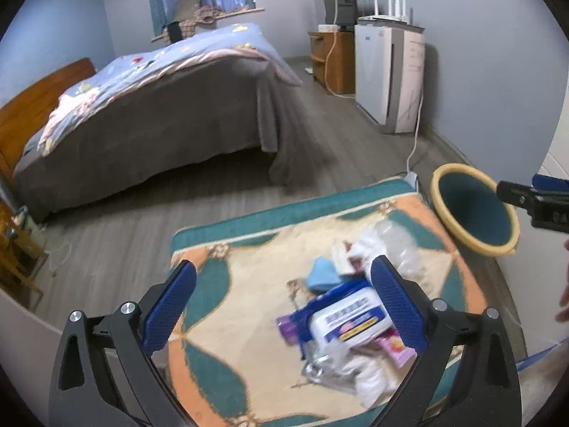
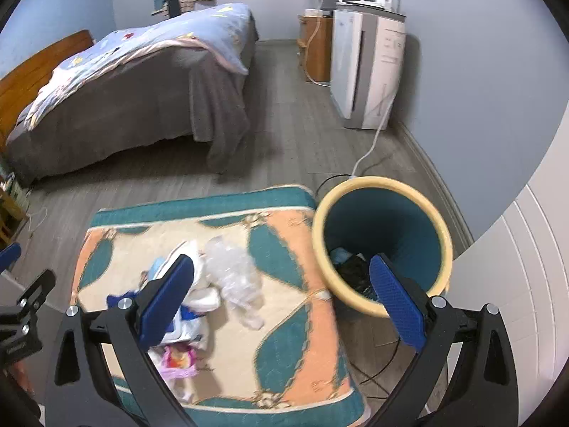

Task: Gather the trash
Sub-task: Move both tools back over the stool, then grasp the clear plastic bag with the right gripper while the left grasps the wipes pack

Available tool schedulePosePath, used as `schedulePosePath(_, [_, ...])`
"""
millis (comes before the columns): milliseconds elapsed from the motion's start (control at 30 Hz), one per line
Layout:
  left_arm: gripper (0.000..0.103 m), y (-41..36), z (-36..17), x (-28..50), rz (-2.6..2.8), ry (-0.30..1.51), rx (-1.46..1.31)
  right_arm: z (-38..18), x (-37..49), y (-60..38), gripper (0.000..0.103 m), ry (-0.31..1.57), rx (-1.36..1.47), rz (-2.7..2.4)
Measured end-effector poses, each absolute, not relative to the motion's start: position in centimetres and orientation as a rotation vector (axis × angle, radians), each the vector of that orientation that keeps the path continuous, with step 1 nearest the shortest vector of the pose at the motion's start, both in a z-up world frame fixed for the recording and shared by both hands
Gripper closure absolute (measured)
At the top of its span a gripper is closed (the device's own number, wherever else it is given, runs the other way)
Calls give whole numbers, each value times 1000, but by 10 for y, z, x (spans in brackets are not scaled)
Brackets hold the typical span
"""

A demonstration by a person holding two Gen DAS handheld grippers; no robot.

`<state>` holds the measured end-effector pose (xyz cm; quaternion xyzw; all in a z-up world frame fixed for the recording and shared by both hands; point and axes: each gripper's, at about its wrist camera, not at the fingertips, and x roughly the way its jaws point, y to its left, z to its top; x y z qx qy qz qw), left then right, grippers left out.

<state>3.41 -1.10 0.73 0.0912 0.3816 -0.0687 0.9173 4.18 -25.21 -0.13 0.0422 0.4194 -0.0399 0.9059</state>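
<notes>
A pile of trash lies on a patterned rug: a blue-and-white wipes pack, a crumpled clear plastic bottle, white tissue, a blue scrap and a pink wrapper. A teal bin with a yellow rim stands at the rug's right corner with dark trash inside. My left gripper hangs open above the rug, its right finger over the wipes pack. My right gripper is open and empty, between the pile and the bin.
A bed with a grey cover fills the back left. A white appliance and a wooden cabinet stand along the right wall, with a white cable trailing across the grey wood floor. White panelled surface at right.
</notes>
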Motion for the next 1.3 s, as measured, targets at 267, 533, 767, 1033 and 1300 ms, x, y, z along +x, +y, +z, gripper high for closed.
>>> schedulePosePath(267, [6, 2, 3, 35, -136, 798, 130, -13, 36, -215, 6, 922, 84, 36])
schedulePosePath(533, [6, 9, 3, 32, -146, 804, 87, -17, 36, -202, 6, 900, 79, 120])
schedulePosePath(767, [6, 19, -6, 41, -150, 838, 38, -35, 52, -214, 6, 959, 89, 62])
schedulePosePath(1033, [6, 22, -17, 51, -134, 854, 69, -59, 70, -211, 6, 1011, -15, 39])
schedulePosePath(1300, [6, 22, -37, 64, -133, 910, 74, -89, 91, -203, 6, 1086, 12, 73])
